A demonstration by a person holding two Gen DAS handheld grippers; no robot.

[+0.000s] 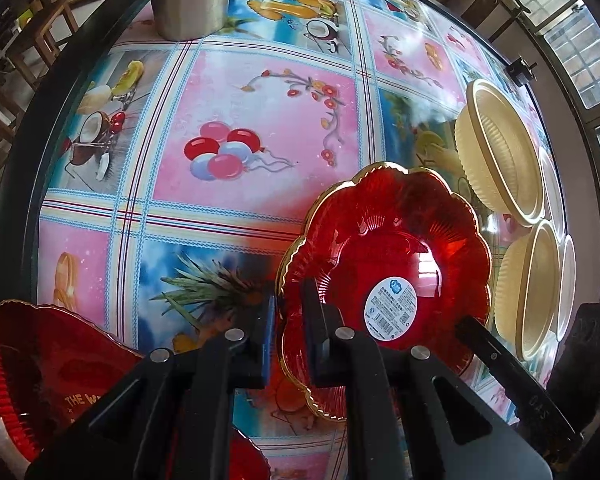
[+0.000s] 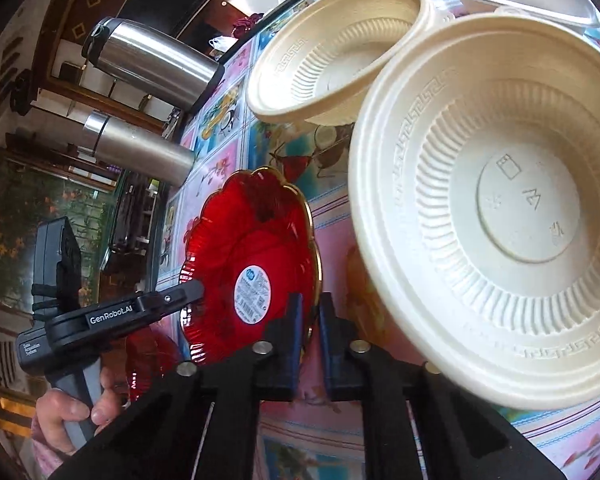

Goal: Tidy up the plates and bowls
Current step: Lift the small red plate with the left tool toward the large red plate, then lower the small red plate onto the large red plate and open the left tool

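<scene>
1. My left tongs [image 1: 288, 340] pinch the gold rim of the red plate [image 1: 388, 272], holding it tilted above the desk [image 1: 220, 208].
2. My right tongs [image 2: 309, 344] are closed on that plate's opposite rim.
3. Cream bowls [image 2: 500, 200] sit just beside it.

I saw a red plate [image 1: 384, 276] of glossy, translucent ribbed plastic with a gilt scalloped rim and a paper label [image 1: 392, 306]. The cream bowls [image 2: 500, 216] looked matt, ridged plastic with an embossed key border. The flasks [image 2: 148, 60] were brushed metal. The printed tablecloth [image 1: 228, 92] had a smooth, shiny finish. My grippers' fingers [image 2: 294, 332] appeared matt black plastic.
</scene>
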